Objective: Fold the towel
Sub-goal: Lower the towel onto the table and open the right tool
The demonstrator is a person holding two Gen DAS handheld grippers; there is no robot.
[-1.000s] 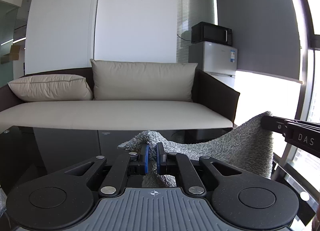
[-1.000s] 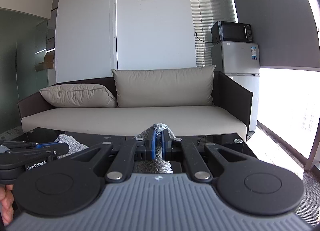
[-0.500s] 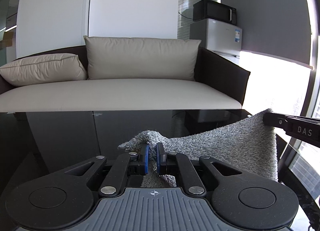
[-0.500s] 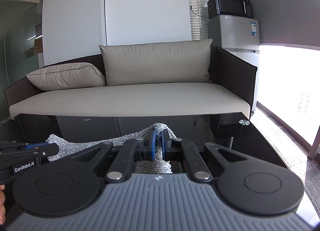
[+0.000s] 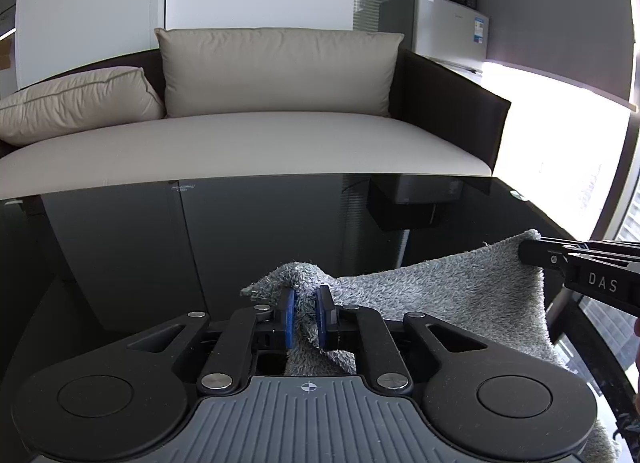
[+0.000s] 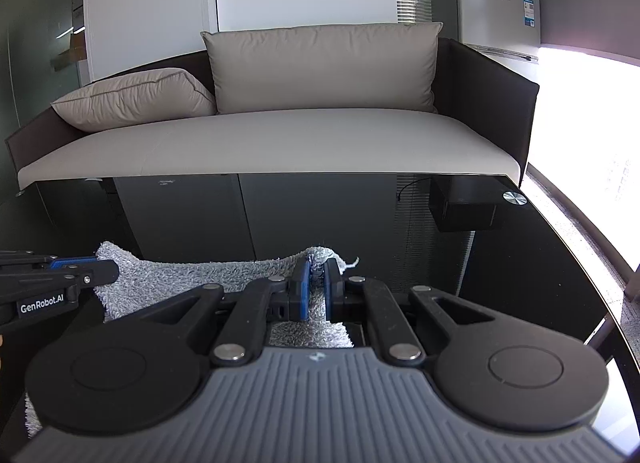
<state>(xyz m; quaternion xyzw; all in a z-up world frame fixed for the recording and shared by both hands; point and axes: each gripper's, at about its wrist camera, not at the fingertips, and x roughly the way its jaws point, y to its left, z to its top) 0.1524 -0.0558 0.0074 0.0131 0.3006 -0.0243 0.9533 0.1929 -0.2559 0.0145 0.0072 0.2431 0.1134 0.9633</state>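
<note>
A grey fluffy towel (image 5: 440, 295) hangs stretched low over the black glass table (image 5: 240, 231) between both grippers. My left gripper (image 5: 306, 303) has one towel corner between its blue pads. Its jaws are opening, and the cloth still fills the gap. In the right wrist view the towel (image 6: 180, 275) runs left from my right gripper (image 6: 316, 275), which has the other corner between its pads. These jaws are opening too, with cloth still touching both pads. Each view shows the other gripper at the towel's far corner: the right gripper (image 5: 532, 253) and the left gripper (image 6: 108, 269).
A beige sofa (image 5: 260, 143) with two cushions stands right behind the table's far edge. A small fridge (image 6: 488, 11) with a microwave on top is at the back right. A bright window runs along the right side. The glass table (image 6: 520, 263) extends ahead and right.
Both grippers came forward and down over the table, so the towel now hangs lower. The gap between each pair of pads has widened slightly.
</note>
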